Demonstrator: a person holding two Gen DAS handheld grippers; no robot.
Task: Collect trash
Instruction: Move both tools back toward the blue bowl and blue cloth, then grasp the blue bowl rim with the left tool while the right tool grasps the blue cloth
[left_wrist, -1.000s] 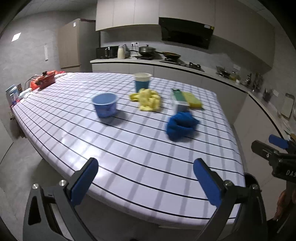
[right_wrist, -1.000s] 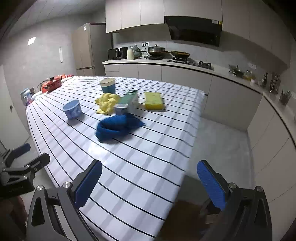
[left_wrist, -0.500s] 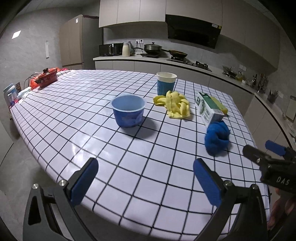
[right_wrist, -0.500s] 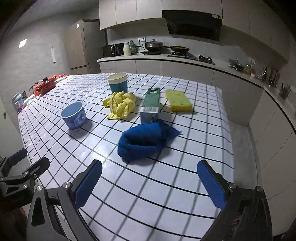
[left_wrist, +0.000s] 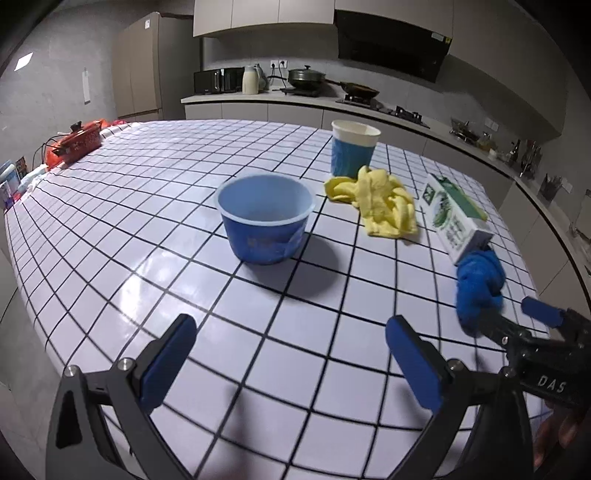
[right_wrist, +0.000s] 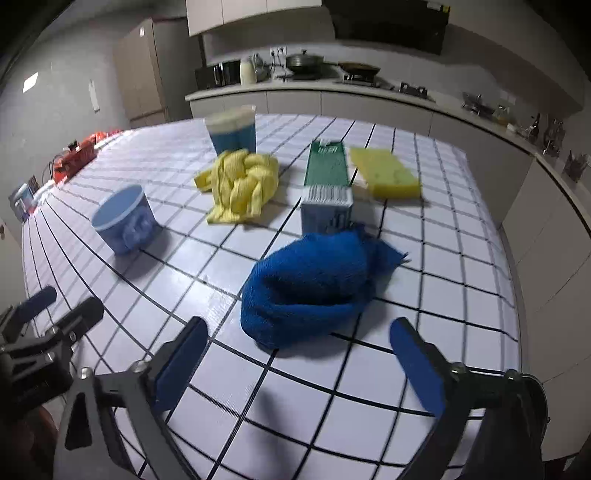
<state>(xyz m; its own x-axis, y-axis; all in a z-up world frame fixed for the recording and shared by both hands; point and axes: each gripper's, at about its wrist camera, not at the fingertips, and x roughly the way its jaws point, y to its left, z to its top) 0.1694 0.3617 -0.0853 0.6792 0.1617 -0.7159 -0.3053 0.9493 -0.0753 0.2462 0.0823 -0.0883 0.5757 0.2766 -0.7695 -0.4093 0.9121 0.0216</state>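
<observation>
On the checked table stand a blue plastic bowl and a blue paper cup; a crumpled yellow cloth, a green-and-white carton on its side and a bunched blue cloth lie beside them. My left gripper is open and empty, a little short of the bowl. My right gripper hovers at the near edge of the blue cloth. Its jaws are closing, the pads still clear of the cloth on either side. The carton lies just behind the cloth.
A yellow sponge lies right of the carton. A red pot sits at the table's far left corner. The kitchen counter with pans runs behind. The table's right edge drops to the floor beside the cabinets.
Both grippers have moved forward and down over the table. The bowl now looms large before the left one and the blue cloth before the right one, whose jaws have narrowed slightly.
</observation>
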